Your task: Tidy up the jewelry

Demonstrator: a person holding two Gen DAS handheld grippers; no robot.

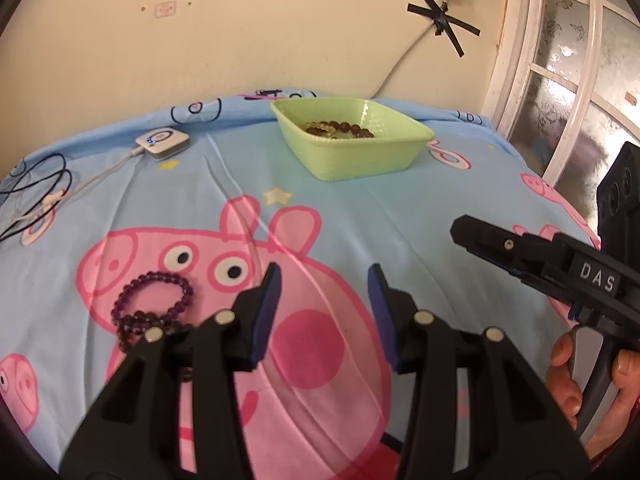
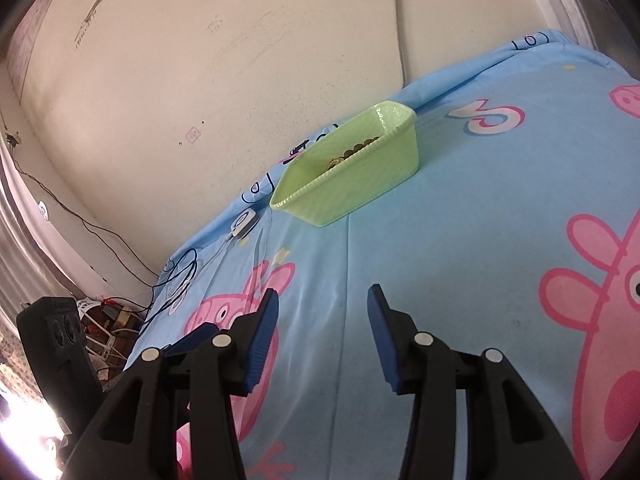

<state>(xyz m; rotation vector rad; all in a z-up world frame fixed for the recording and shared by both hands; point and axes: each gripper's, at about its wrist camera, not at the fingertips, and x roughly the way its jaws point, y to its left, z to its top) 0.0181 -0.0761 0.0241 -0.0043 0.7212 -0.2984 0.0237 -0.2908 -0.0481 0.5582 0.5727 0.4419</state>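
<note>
Surface: a bed or table covered by a light blue sheet [image 1: 360, 216] printed with pink cartoon pigs, pushed against a cream wall [image 1: 240, 32]. Window frame at far right of the left wrist view.

Left to right, left wrist view:
- Thin black cables [image 1: 36, 184] at the left edge, cut off by the frame; where they lead cannot be made out.
- Small white square device [image 1: 163, 142] on a white cord, near the wall. A ring mark on its top; no text legible.
- Purple bead bracelet [image 1: 154, 304], coiled on the sheet, just left of the left gripper [image 1: 325, 280]; its lower loops are hidden behind the gripper's black arm.
- Left gripper: blue pads apart, nothing between them, only sheet showing in the gap.
- Green basket [image 1: 360, 156] further back, centre. Brown and amber beads [image 1: 340, 128] lie inside, partly hidden by the near wall.
- Black tape cross [image 1: 442, 20] on the wall holds a cord; white plug block above it, cut off at top.
- Right gripper [image 1: 480, 236] enters from the right, seen side-on. White letters "DAS" readable on its body. A hand [image 1: 576, 384] grips the handle, cropped by the edge.

Right wrist view: right gripper pads stand apart, empty, over bare sheet. Basket ahead, tilted in frame.
</note>
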